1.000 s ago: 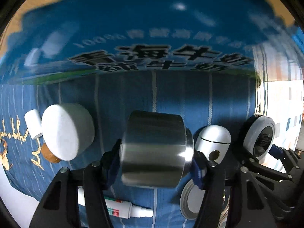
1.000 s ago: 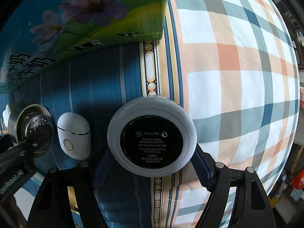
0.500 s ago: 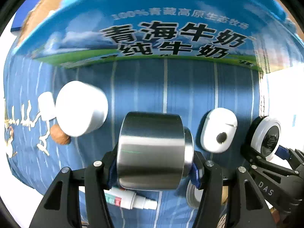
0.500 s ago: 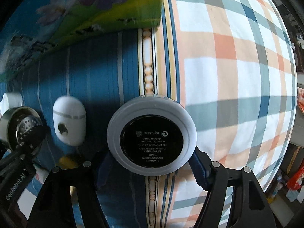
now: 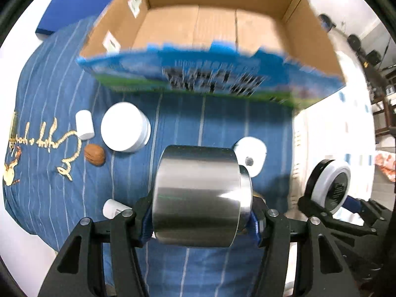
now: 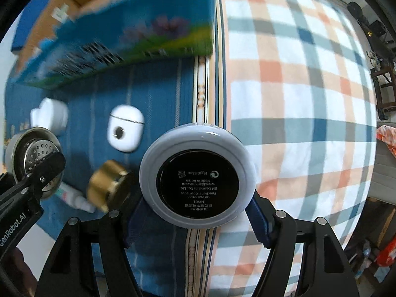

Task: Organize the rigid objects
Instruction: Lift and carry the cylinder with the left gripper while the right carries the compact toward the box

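Observation:
My left gripper [image 5: 201, 219] is shut on a steel cylinder [image 5: 198, 195], held above the blue cloth; it also shows at the left of the right wrist view [image 6: 34, 158]. My right gripper [image 6: 198, 219] is shut on a round white cosmetic compact [image 6: 198, 180] with a black label, also seen in the left wrist view [image 5: 331, 188]. The open cardboard box [image 5: 217, 22] with a blue printed front stands ahead, its inside bare. On the cloth lie a white earbud case [image 6: 126, 131], a white jar [image 5: 123, 126], a walnut [image 5: 94, 154], a small white cap [image 5: 85, 125] and a gold cap [image 6: 106, 185].
A white tube [image 6: 74, 198] lies on the blue striped cloth [image 5: 61, 198] under the grippers. A plaid cloth [image 6: 297, 99] covers the right side. A blue book [image 5: 71, 7] lies at the far left beside the box. Furniture stands at the far right.
Both grippers have risen with their loads. The box's open top and cardboard inside have come into view, and the objects on the cloth look farther below.

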### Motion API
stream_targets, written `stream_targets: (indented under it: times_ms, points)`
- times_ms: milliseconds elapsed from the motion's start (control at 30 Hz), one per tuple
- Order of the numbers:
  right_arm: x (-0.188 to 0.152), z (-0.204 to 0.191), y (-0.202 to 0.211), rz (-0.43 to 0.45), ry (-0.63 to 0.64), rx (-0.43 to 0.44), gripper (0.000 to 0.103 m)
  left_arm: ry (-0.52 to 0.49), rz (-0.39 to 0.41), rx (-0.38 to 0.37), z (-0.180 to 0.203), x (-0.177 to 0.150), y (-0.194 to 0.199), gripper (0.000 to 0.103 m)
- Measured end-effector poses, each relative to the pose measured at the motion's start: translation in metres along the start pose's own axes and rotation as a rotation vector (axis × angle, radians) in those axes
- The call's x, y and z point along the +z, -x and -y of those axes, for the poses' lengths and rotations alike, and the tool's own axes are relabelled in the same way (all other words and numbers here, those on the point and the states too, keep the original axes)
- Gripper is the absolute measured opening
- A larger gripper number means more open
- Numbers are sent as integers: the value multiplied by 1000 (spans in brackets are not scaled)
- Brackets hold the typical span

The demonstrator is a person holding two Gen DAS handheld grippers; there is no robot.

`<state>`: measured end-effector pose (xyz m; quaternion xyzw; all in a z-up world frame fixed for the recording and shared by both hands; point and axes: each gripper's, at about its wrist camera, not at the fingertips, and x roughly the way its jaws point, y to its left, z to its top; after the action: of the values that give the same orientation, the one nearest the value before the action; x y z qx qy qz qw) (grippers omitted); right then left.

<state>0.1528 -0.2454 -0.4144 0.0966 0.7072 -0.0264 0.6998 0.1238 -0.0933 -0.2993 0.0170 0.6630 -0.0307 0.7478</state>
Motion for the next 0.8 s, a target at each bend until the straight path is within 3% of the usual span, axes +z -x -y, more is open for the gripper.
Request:
stream_targets:
  times_ms: [167, 333, 567, 800]
  points:
    - [0, -7, 60, 83, -12, 61, 74, 4, 55, -77, -2, 37, 36, 56]
    - [22, -8, 111, 147, -43, 136, 74, -26, 89, -163, 1, 105, 61, 56]
    - [92, -35, 149, 235, -41, 120, 74, -81, 148, -148, -6, 185, 67, 56]
    - [174, -53, 148, 253, -40, 80, 74, -85, 106, -184, -22, 253, 36, 56]
